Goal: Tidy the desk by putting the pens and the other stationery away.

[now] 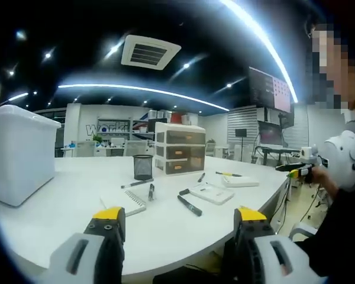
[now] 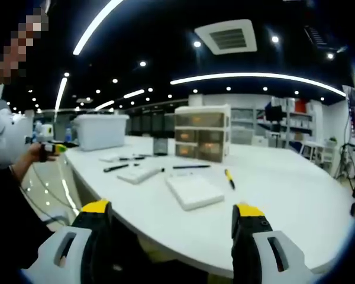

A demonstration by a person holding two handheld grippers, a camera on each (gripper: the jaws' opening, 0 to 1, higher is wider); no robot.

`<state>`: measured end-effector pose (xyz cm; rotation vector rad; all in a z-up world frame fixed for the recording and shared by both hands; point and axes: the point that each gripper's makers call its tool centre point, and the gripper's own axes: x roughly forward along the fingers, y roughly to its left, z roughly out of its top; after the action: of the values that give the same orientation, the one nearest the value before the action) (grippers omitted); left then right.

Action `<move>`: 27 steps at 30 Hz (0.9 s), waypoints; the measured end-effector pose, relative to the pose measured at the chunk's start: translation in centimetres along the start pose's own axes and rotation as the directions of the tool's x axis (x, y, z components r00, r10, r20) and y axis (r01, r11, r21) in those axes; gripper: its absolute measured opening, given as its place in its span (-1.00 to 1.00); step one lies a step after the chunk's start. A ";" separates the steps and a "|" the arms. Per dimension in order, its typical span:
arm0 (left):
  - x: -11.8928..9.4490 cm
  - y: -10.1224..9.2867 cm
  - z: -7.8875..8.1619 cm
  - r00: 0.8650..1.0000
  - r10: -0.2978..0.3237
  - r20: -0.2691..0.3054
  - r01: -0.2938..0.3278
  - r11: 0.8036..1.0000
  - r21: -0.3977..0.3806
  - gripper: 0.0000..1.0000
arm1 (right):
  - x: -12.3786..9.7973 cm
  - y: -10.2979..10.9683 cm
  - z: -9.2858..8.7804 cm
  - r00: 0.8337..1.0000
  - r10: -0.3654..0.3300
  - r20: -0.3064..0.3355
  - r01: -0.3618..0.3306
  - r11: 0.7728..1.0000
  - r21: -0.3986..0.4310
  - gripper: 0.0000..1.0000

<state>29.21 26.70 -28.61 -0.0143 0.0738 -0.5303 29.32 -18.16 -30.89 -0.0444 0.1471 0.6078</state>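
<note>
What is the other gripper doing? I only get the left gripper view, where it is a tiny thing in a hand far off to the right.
Observer: The right gripper is open; its fingers hold nothing.
Operator: What lies nearest it?
Observer: A white pad straight ahead on the table, with a yellow-and-black pen beside it, not touching.
Operator: How does my gripper look from there?
Observer: Small, at the table's left end, with a hand around the left gripper.
</note>
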 end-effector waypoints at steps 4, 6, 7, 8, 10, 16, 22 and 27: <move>-0.2 0.2 0.1 1.000 -0.004 -0.014 0.003 1.000 -0.011 0.48 | 0.1 0.3 0.2 1.000 0.018 -0.016 -0.018 1.000 0.001 0.57; -0.1 0.1 0.1 1.000 -0.009 -0.022 0.009 1.000 -0.013 0.48 | 0.2 0.6 0.3 0.999 0.028 -0.025 -0.028 1.000 0.000 0.57; -0.1 0.1 0.1 1.000 -0.013 -0.026 0.012 1.000 -0.011 0.48 | 0.3 0.7 0.4 0.999 0.033 -0.031 -0.033 0.999 -0.003 0.57; -0.1 0.0 0.2 0.999 -0.014 -0.030 0.014 1.000 -0.009 0.48 | 0.3 0.8 0.4 0.999 0.037 -0.038 -0.037 0.999 -0.006 0.57; -0.1 0.0 0.3 0.999 -0.018 -0.035 0.018 1.000 -0.004 0.48 | 0.4 0.9 0.5 0.998 0.043 -0.052 -0.044 0.999 -0.014 0.57; 0.0 -0.2 0.8 0.999 -0.030 -0.042 0.030 1.000 0.000 0.48 | 0.6 1.2 0.9 0.995 0.058 -0.080 -0.061 0.998 -0.034 0.57; 0.1 -0.4 0.8 0.997 -0.040 -0.071 0.041 0.999 0.008 0.49 | 0.8 1.4 0.9 0.991 0.072 -0.115 -0.078 0.996 -0.045 0.57; 0.2 -0.5 1.4 0.996 -0.045 -0.073 0.046 0.999 0.009 0.49 | 0.9 1.5 1.2 0.987 0.088 -0.133 -0.095 0.994 -0.047 0.57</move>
<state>29.22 26.20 -27.20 0.0137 0.1424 -0.5767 29.37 -16.29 -29.82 -0.1300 0.2609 0.7012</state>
